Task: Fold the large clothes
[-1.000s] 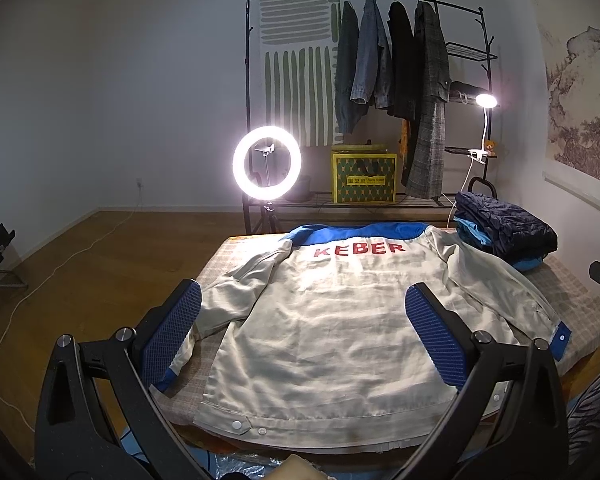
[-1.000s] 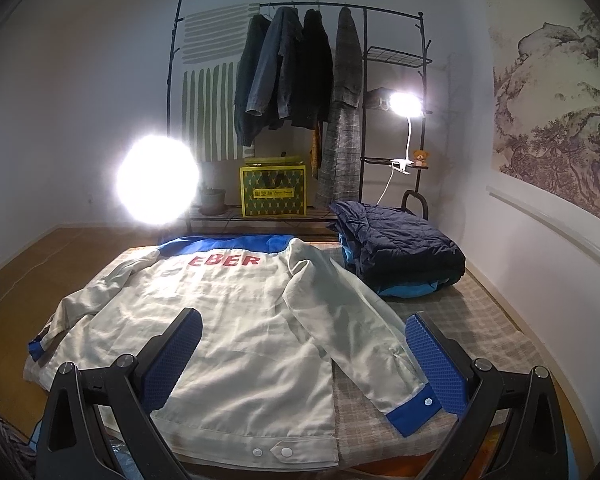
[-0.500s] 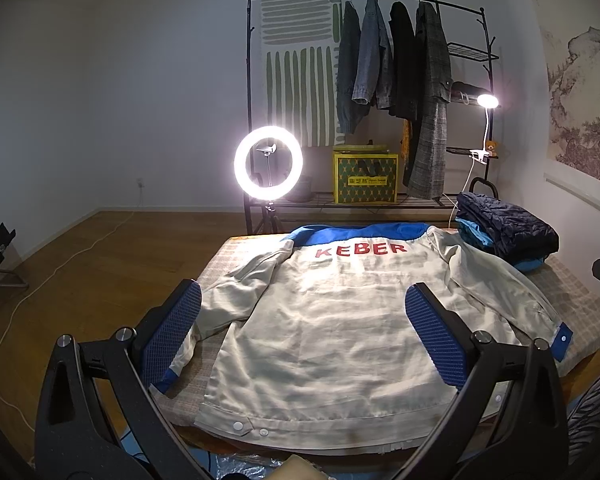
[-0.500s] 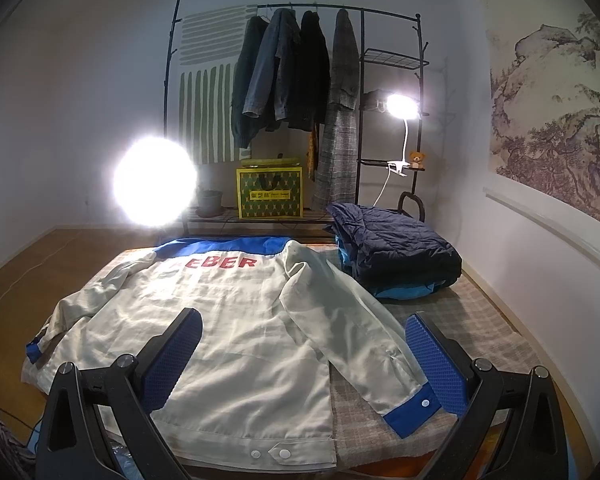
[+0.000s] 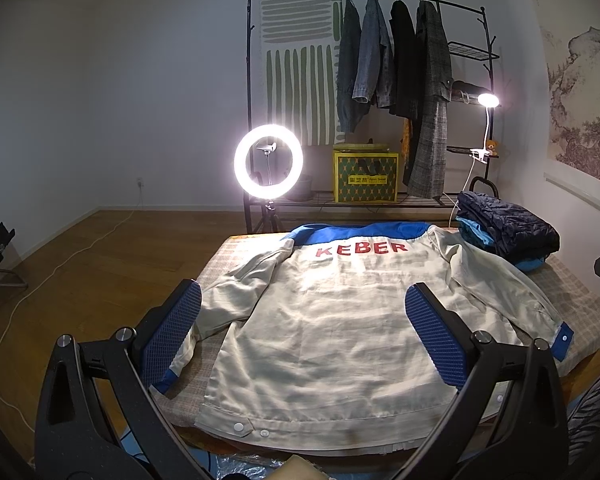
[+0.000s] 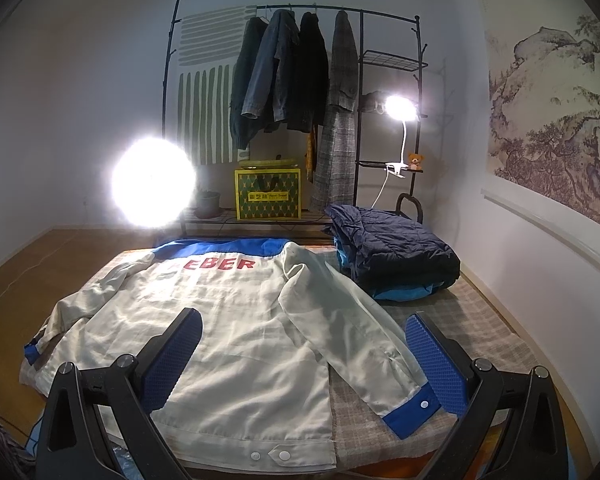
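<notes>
A cream jacket (image 5: 332, 320) (image 6: 236, 328) with a blue yoke and red letters lies flat, back up, on a checked table (image 5: 236, 256) (image 6: 476, 320). Both sleeves are spread out, each ending in a blue cuff (image 6: 410, 410) (image 5: 562, 340). My left gripper (image 5: 304, 340) hovers open above the hem, with nothing between its blue pads. My right gripper (image 6: 304, 356) is open too, over the jacket's lower right side, its right pad close to the right cuff. Neither touches the cloth.
A folded navy quilted garment (image 6: 392, 256) (image 5: 508, 228) sits on a blue one at the table's far right corner. Behind stand a clothes rack (image 5: 396, 60) with hanging coats, a ring light (image 5: 268, 162), a yellow box (image 5: 366, 178) and a clip lamp (image 6: 400, 108). Wooden floor lies left.
Both views have shifted only slightly; the right gripper has drifted a little to the right and forward. The jacket lies as before and both grippers stay open.
</notes>
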### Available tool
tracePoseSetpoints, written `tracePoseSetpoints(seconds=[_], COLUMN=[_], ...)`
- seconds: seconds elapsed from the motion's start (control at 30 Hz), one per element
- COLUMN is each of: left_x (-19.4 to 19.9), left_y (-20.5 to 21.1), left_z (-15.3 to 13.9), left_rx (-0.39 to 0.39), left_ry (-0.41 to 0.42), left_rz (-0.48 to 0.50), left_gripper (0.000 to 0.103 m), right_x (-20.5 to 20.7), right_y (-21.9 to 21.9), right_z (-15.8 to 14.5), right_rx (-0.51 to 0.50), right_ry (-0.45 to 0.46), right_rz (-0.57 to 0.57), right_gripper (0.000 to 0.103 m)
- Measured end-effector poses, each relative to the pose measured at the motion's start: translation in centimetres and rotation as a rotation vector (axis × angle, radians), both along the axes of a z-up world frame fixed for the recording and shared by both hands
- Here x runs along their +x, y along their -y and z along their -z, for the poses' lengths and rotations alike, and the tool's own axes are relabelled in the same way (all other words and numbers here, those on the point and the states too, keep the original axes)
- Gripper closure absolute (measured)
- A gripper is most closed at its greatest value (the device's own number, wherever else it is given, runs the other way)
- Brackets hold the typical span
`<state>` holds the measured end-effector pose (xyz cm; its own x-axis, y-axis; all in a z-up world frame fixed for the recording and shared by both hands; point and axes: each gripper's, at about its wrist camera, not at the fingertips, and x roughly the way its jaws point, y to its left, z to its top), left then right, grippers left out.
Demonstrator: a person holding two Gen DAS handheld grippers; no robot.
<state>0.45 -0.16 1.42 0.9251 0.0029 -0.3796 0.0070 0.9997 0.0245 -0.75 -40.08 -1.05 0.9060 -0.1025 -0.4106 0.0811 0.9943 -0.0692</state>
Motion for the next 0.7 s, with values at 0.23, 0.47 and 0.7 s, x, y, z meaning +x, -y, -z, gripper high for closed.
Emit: tracePoseSetpoints(seconds=[0.23, 0.47, 0.7], left_x=[0.5, 1.4, 2.3], left_y=[-0.3, -0.9, -1.7], left_z=[0.2, 1.5, 1.9], left_rx=[0.000, 0.009, 0.021], left_ry=[-0.002, -0.013, -0.029], left_rz=[-0.005, -0.018, -0.047], left_gripper=[0.000, 0.000, 0.000], right_x=[0.1, 0.4, 2.2], right_y=[0.0, 0.0, -0.7], right_z=[-0.1, -0.3, -0.4], right_rx=[-0.001, -0.004, -0.003], right_ry=[0.002, 0.004, 0.001], right_rz=[0.002, 0.002, -0.011], right_gripper=[0.000, 0.000, 0.000])
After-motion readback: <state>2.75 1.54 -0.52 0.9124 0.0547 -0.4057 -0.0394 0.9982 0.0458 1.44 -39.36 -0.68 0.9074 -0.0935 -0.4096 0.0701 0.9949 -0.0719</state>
